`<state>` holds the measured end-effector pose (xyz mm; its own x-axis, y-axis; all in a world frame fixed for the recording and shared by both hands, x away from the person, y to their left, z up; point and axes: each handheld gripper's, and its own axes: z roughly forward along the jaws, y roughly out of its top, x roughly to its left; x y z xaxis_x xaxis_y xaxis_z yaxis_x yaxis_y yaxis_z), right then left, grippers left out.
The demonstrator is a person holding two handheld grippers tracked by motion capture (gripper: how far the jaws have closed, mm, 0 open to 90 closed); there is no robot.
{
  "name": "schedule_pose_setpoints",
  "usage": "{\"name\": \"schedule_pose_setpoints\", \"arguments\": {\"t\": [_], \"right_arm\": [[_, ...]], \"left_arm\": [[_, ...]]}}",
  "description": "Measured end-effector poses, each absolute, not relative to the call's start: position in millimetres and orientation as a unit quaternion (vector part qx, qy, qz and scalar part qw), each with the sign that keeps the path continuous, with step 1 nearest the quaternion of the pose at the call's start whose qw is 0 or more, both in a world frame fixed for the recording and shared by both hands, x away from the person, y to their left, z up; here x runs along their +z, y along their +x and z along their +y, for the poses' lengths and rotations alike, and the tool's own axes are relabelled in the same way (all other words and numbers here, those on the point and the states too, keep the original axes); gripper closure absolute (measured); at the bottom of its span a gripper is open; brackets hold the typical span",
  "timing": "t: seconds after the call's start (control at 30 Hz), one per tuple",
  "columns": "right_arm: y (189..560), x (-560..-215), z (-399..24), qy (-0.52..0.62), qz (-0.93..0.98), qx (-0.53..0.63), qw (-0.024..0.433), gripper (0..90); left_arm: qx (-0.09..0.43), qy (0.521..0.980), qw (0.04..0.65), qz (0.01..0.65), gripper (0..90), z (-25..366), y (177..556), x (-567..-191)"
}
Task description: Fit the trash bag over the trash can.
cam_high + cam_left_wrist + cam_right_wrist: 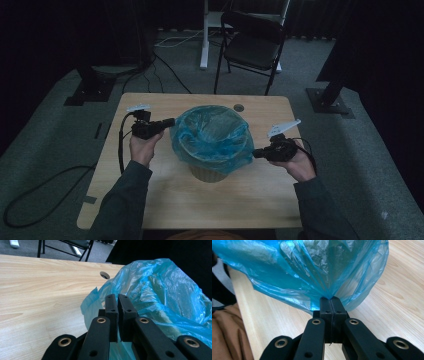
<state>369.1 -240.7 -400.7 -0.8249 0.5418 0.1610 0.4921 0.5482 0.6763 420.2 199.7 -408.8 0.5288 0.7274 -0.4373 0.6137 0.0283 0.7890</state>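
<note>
**Trainer:** Because the blue bag [212, 135] is draped over the small bin [209, 173] at the middle of the bench [150, 200], with its edge turned down past the rim, you work it from both sides at once. That, I judge, is why your hands sit opposite each other: pulling on opposite edges should keep the film taut across the mouth and stop the bin from tipping.

**Operator:** And what do I hold right now?

**Trainer:** Your right hand-held gripper [331, 298] is clamped on a bunch of film; its jaws meet with the plastic gathered to a point between them and fanning upward. Your left hand-held gripper [117, 296] has its jaws almost together with a thin slit between them. Film lies under and around them, but I cannot tell whether any is pinched.

**Operator:** Which camera should I trust for that?

**Trainer:** From the high view you get the layout: the bag's open mouth, both your hands level with the bin's sides, the chair [252, 42] beyond the bench. It is too dim and distant to show the jaws' state. Your right gripper view settles the grip, showing the creases running into the pads. Your left gripper view shows the slit, plus the cable hole [105, 275] in the bench.
</note>
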Motion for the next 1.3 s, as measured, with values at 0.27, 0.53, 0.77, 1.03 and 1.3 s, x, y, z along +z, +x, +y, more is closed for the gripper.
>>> {"name": "schedule_pose_setpoints", "arguments": {"t": [0.27, 0.53, 0.77, 1.03, 1.3], "right_arm": [[369.8, -402.6, -243.0, 0.306, 0.884, 0.35, 0.053, 90.0], [367.0, -394.6, -250.5, 0.298, 0.878, 0.37, 0.068, 71.8], [365.0, -387.0, -254.8, 0.297, 0.868, 0.388, 0.083, 64.2], [366.0, -381.5, -247.2, 0.288, 0.862, 0.409, 0.087, 63.7], [367.3, -384.7, -242.9, 0.283, 0.862, 0.413, 0.082, 62.9]], "left_arm": [[0.056, 0.689, 0.535, 0.486, 85.1, 204.0, 418.9, -407.1], [0.066, 0.687, 0.549, 0.471, 77.9, 210.9, 413.6, -399.2], [0.074, 0.698, 0.556, 0.446, 75.1, 206.3, 410.0, -388.5], [0.09, 0.726, 0.557, 0.392, 71.2, 186.7, 406.9, -368.8], [0.095, 0.759, 0.547, 0.339, 69.1, 159.0, 408.1, -352.8]]}}
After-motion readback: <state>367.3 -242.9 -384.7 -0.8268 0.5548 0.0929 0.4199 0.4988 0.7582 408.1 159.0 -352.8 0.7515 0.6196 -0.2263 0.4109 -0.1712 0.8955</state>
